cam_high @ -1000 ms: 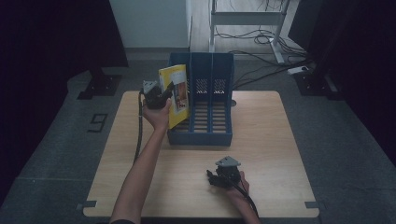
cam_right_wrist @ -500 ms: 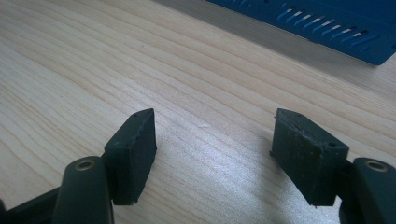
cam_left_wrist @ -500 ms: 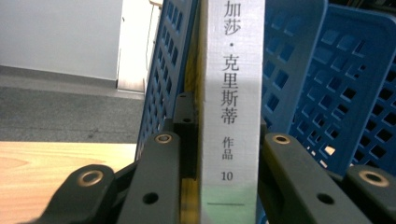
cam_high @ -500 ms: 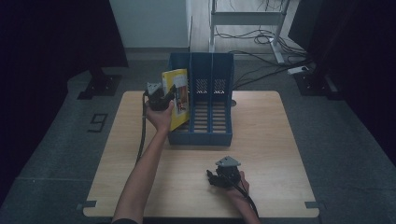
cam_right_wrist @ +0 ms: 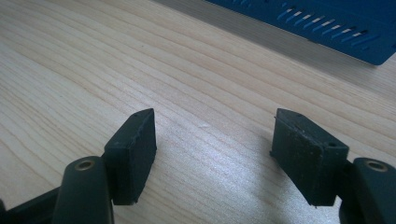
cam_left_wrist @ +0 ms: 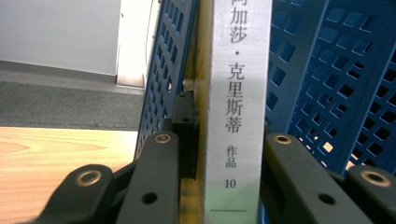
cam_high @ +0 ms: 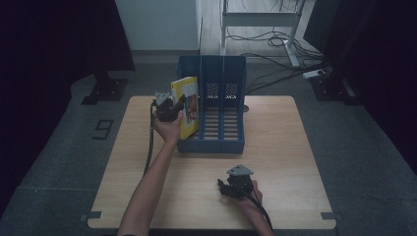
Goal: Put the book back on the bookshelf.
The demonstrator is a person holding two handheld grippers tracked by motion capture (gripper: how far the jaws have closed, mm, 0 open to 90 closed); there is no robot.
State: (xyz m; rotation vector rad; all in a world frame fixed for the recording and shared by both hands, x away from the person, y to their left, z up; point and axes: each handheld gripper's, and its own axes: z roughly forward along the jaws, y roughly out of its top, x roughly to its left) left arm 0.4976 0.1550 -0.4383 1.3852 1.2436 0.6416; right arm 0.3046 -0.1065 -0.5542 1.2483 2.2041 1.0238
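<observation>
From the high view we saw a pale wooden desk [cam_high: 295, 162] standing on grey carpet, with dark curtains to either side, a white wall at the back and loose cables on the floor beyond the far edge. A blue file rack [cam_high: 221, 105] with upright dividers stood at the middle of the desk's far edge. The left gripper [cam_high: 169, 105] was raised near the far left part of the desk, clamped on a yellow book [cam_high: 189, 108] held upright and leaning slightly, its lower part already within the rack's leftmost compartment. The right gripper [cam_high: 231, 186] rested low near the desk's near edge, right of centre, well apart from the rack. In the left gripper view we saw the book's pale spine [cam_left_wrist: 238, 107] printed with dark characters and the number 10, pinched between the two black jaws, with blue lattice walls [cam_left_wrist: 327, 84] of the rack on both sides and bare wood, grey floor and a white wall to the left. In the right gripper view the right gripper [cam_right_wrist: 212, 144] had its jaws spread wide with nothing between them, just above the wood grain of the desk [cam_right_wrist: 187, 60], and the rack's blue base [cam_right_wrist: 327, 28] ran along the top right.
</observation>
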